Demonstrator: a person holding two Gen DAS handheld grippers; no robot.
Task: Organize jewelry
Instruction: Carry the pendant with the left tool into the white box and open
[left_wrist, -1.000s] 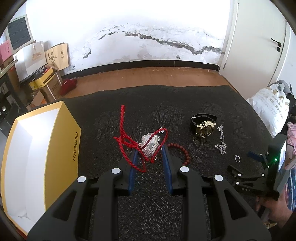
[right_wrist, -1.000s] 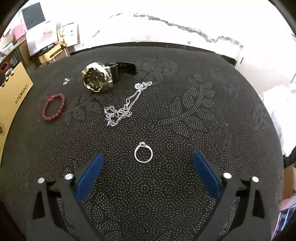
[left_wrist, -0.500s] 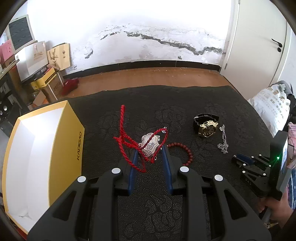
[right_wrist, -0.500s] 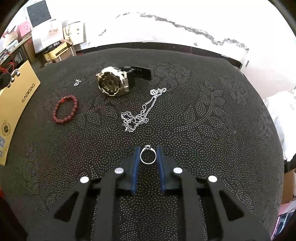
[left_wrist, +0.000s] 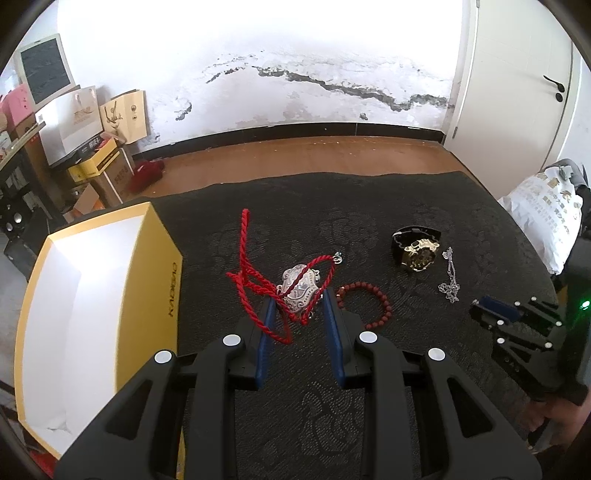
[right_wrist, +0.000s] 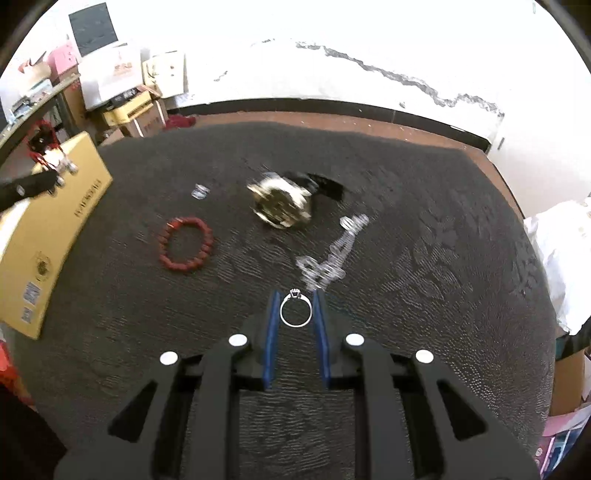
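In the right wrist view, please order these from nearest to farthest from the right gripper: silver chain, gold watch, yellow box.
1. silver chain: just ahead of the right gripper, slightly right.
2. gold watch: farther ahead, mid cloth.
3. yellow box: far left edge.

A stained white wall (left_wrist: 295, 81), wooden floor (left_wrist: 314, 155), white door (left_wrist: 517, 74) and what look like stacked boxes (left_wrist: 96, 162)

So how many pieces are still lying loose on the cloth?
4: watch at the far right, silver chain beside it, red bead bracelet mid-cloth, and a small silver piece beyond it.
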